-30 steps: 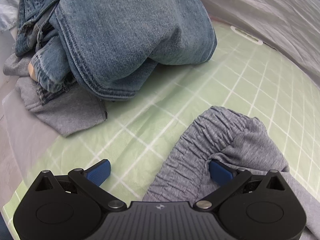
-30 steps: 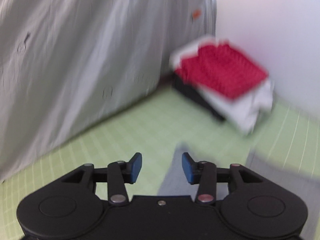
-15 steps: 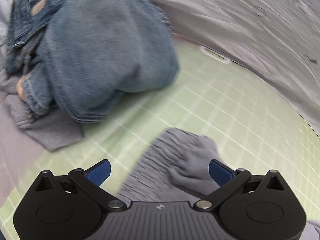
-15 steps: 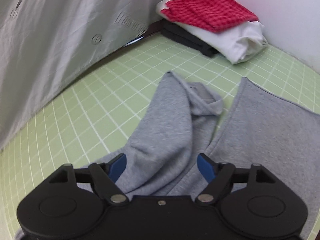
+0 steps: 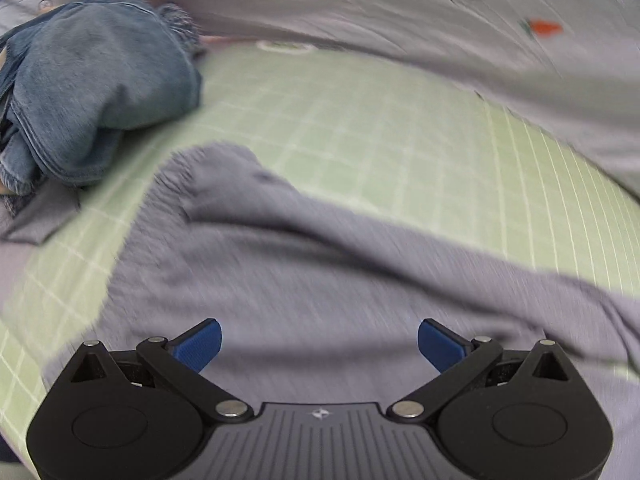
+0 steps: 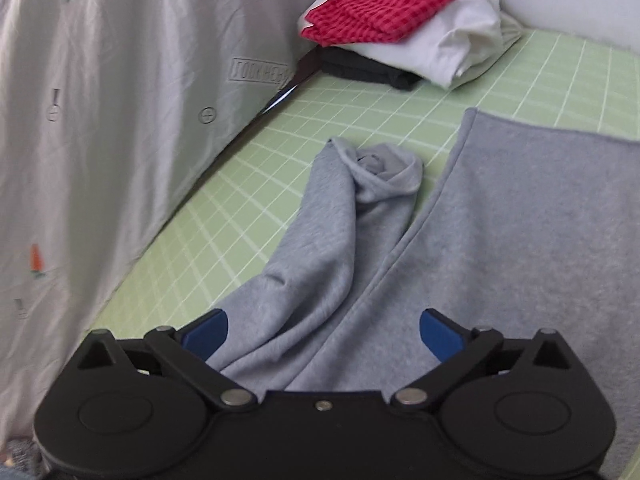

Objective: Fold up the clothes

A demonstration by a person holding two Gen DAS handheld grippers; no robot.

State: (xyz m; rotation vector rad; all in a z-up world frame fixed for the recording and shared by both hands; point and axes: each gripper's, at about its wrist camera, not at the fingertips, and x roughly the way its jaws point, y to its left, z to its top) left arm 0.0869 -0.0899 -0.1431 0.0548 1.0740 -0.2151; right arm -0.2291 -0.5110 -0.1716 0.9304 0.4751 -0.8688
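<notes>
Over grey sweatpants, right gripper just opening wide, left gripper spread empty, crumpled leg at twelve o'clock awaiting smoothing.

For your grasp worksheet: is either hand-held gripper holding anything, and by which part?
Nothing is held. The left hand-held gripper and right hand-held gripper both stand open over the grey garment; the right's jaws have just been opening.
</notes>
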